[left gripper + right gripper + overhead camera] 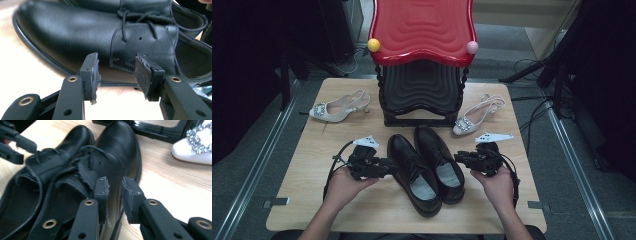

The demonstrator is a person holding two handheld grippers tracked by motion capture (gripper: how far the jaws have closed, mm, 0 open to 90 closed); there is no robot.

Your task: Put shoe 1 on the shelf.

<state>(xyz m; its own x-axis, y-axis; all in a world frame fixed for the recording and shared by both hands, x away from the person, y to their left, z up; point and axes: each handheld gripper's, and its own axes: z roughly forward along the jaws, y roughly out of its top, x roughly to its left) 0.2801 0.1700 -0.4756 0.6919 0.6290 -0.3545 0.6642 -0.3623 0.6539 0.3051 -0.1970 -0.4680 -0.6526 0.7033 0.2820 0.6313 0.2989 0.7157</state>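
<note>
A pair of black leather lace-up shoes stands side by side at the table's middle, the left shoe [412, 172] and the right shoe [439, 160]. My left gripper [389, 167] is held level at the left shoe's outer side. In the left gripper view its jaws stand apart [116, 72] just short of that shoe's side [75, 32], with nothing between them. My right gripper [459, 157] is at the right shoe's outer side. Its jaws [115, 192] show a narrow gap beside the shoe's upper [117, 152], and the pads press on nothing.
A black stand with a wavy red top [422, 30] rises behind the shoes, a yellow ball [373, 45] and a pink ball [472, 47] on its corners. White jewelled heels lie at back left [337, 107] and back right [477, 117]. Bare wooden tabletop [362, 215] runs along the front.
</note>
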